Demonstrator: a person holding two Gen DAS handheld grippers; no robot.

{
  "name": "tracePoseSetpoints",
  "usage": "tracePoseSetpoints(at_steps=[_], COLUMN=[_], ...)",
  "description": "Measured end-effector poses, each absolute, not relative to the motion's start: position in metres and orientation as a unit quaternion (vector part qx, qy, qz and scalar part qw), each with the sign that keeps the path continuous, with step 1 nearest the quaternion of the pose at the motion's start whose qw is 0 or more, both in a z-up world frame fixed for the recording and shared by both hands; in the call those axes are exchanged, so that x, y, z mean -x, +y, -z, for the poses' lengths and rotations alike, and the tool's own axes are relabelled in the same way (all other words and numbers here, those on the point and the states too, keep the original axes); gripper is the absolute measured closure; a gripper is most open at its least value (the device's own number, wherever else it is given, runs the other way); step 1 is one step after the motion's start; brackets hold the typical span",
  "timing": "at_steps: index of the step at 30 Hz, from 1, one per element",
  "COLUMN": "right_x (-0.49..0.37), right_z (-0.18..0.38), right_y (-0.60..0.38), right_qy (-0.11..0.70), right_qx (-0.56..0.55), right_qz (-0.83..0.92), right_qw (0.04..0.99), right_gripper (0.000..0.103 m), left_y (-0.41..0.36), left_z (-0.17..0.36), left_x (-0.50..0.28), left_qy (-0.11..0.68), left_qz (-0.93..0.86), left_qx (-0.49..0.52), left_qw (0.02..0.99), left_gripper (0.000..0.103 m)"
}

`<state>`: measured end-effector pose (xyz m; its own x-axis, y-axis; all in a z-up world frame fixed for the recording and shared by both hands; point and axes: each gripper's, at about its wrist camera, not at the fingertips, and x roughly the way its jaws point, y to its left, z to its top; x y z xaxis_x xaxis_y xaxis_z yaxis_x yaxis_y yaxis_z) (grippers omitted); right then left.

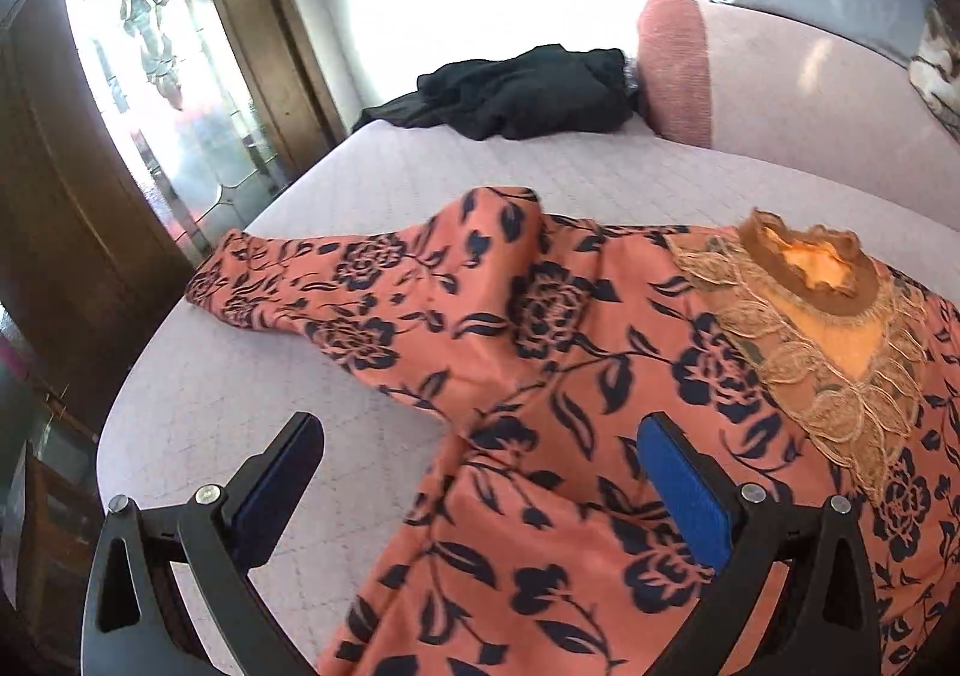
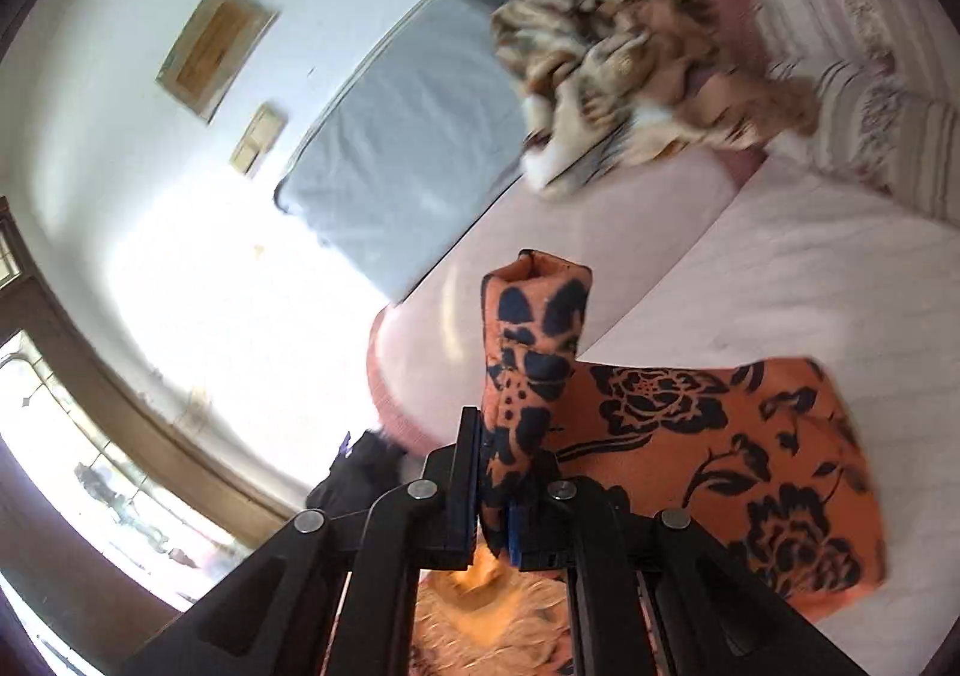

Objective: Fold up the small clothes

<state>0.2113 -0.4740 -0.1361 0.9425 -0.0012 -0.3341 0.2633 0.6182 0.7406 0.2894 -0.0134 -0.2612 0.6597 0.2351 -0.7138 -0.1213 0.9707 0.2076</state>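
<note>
An orange top with dark floral print [image 1: 540, 376] lies spread on a pale pink bed [image 1: 420, 166], its lace collar [image 1: 810, 280] to the right and one sleeve [image 1: 288, 286] stretched left. My left gripper [image 1: 480, 442] is open just above the fabric near the armpit, blue pads either side, holding nothing. My right gripper [image 2: 501, 472] is shut on a bunched fold of the same orange top [image 2: 528, 352], lifted off the bed, with the other sleeve [image 2: 750, 454] hanging to the right.
A crumpled black garment [image 1: 528, 88] lies at the bed's far end by a pink bolster [image 1: 672, 64]. A grey pillow [image 2: 414, 136] and a tan patterned cloth [image 2: 630, 46] lie beyond. A glass-panelled wooden door [image 1: 150, 76] stands left of the bed.
</note>
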Motion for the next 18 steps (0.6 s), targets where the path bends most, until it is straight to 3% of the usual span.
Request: tracePoseSetpoints(at_steps=[9,10,11,12,13,14,18], right_x=[-0.323,-0.330,-0.335,-0.338,-0.338,-0.331,-0.307], right_z=[0.217,0.231,0.244,0.255,0.264,0.270,0.255], right_y=[-0.281,-0.265,-0.253,-0.241,-0.232,-0.221,-0.213], right_qy=[0.283,0.311,0.337,0.361,0.378,0.381,0.365], right_qx=[-0.458,-0.459,-0.459,-0.460,-0.465,-0.471,-0.435], right_qz=[-0.033,-0.039,-0.045,-0.056,-0.069,-0.082,-0.119], right_qw=[0.842,0.831,0.821,0.809,0.797,0.791,0.815], right_gripper=[0.092,0.088,0.074,0.058,0.031,0.025,0.025], left_y=[0.070,0.076,0.081,0.085,0.089,0.093,0.097], left_z=[0.250,0.249,0.248,0.247,0.245,0.244,0.240], left_x=[-0.308,-0.310,-0.311,-0.311,-0.311,-0.311,-0.310], left_qy=[0.401,0.401,0.402,0.402,0.401,0.399,0.393], left_qz=[-0.176,-0.178,-0.180,-0.184,-0.188,-0.193,-0.193], left_qx=[-0.001,0.004,0.010,0.015,0.022,0.030,0.061], left_qw=[0.899,0.898,0.898,0.897,0.896,0.896,0.897], left_gripper=[0.000,0.000,0.000,0.000,0.000,0.000,0.000])
